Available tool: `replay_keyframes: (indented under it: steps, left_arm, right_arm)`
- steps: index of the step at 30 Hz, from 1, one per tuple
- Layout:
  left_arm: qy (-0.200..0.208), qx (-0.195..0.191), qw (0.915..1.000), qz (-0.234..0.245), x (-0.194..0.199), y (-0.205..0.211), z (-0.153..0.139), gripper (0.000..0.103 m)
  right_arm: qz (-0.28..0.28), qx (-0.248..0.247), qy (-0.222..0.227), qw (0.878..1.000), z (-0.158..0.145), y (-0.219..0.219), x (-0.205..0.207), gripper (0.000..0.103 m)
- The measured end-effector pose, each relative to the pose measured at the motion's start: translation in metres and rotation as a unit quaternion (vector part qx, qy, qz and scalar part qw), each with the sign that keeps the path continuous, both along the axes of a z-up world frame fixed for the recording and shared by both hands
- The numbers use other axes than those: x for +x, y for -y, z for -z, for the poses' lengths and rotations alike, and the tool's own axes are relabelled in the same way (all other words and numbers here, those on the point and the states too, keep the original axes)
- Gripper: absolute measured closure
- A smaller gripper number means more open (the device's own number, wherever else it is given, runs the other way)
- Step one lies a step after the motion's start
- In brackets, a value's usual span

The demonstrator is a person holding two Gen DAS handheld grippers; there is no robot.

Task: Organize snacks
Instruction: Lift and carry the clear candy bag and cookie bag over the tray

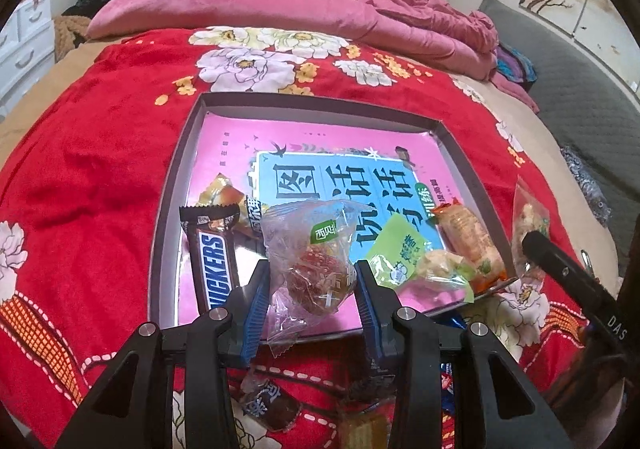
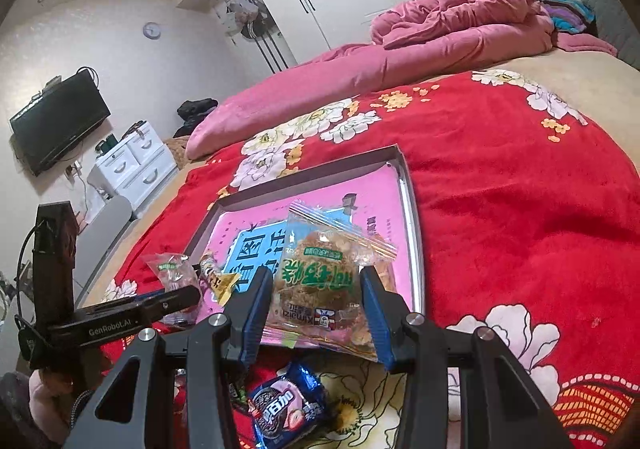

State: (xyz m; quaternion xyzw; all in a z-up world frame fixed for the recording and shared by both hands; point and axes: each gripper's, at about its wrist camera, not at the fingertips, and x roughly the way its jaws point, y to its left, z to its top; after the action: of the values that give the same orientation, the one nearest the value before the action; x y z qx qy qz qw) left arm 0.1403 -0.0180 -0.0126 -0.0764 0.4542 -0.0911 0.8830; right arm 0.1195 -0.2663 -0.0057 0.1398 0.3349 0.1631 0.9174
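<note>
A shallow grey tray point(image 1: 168, 185) lies on the red floral blanket point(image 1: 100, 137) of the bed. Its floor is covered by a pink and blue printed sheet point(image 1: 320, 177). In the tray: a Snickers bar point(image 1: 212, 269) along the left wall, an orange-wrapped candy point(image 1: 222, 191) above it, a green packet point(image 1: 396, 249) and an orange-wrapped biscuit pack point(image 1: 470, 237) on the right side.

The left gripper point(image 1: 310, 281) is closed on a clear bag point(image 1: 312, 245) with a green label and reddish-brown contents; both blue pads press its sides. The bag hangs over the tray's near edge.

The right gripper point(image 2: 316, 289) is closed on a clear zip bag point(image 2: 324, 273) with green lettering, holding a brown round cake. It hangs over the tray's near right corner.

An Oreo packet point(image 2: 288, 409) lies on the blanket below the right gripper, outside the tray.

Both grippers point downward toward the tray, side by side.
</note>
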Motion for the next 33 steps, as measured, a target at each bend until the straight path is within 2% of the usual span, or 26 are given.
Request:
replay_keyframes:
  steps: [18, 33]
  left_arm:
    - [-0.004, 0.010, 0.9999, -0.006, 0.008, 0.001, 0.006, 0.060]
    - [-0.011, 0.010, 0.9999, -0.002, 0.011, 0.005, 0.012, 0.060]
  right_arm:
    - [-0.004, -0.045, -0.004, 0.999, 0.010, -0.014, 0.016, 0.058]
    - [-0.010, -0.061, -0.020, 0.998, 0.020, -0.020, 0.028, 0.058]
